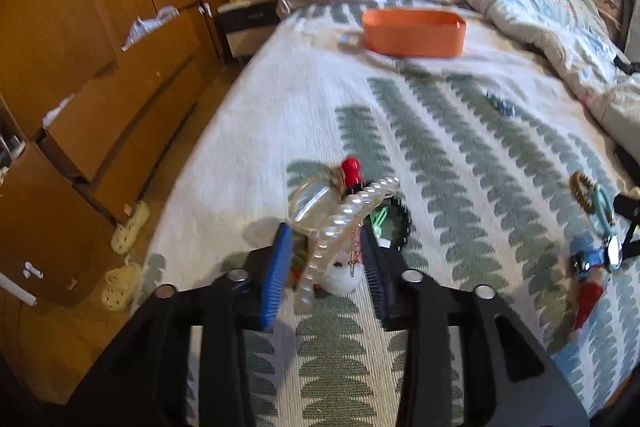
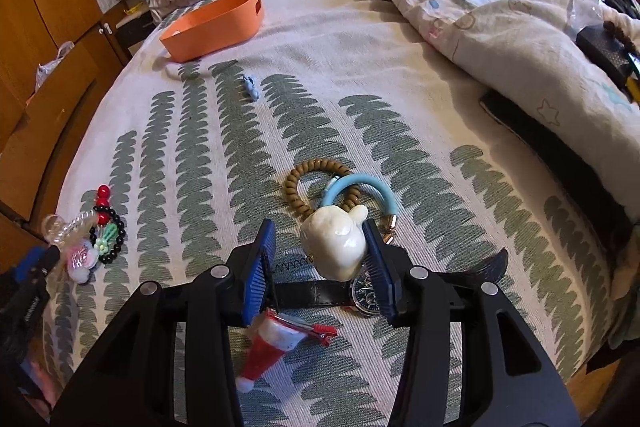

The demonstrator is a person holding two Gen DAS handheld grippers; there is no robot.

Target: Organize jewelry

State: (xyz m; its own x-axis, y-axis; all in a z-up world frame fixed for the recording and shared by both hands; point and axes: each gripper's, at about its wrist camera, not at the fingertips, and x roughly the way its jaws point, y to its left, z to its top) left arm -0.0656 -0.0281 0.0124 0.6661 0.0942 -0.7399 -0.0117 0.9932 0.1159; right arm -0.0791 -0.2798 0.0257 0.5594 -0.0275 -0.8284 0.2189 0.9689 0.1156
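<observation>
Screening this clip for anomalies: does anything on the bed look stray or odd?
One small blue piece lies alone mid-bedspread, apart from both jewelry clusters and outside the orange bin. Nothing looks spilled or broken.
</observation>
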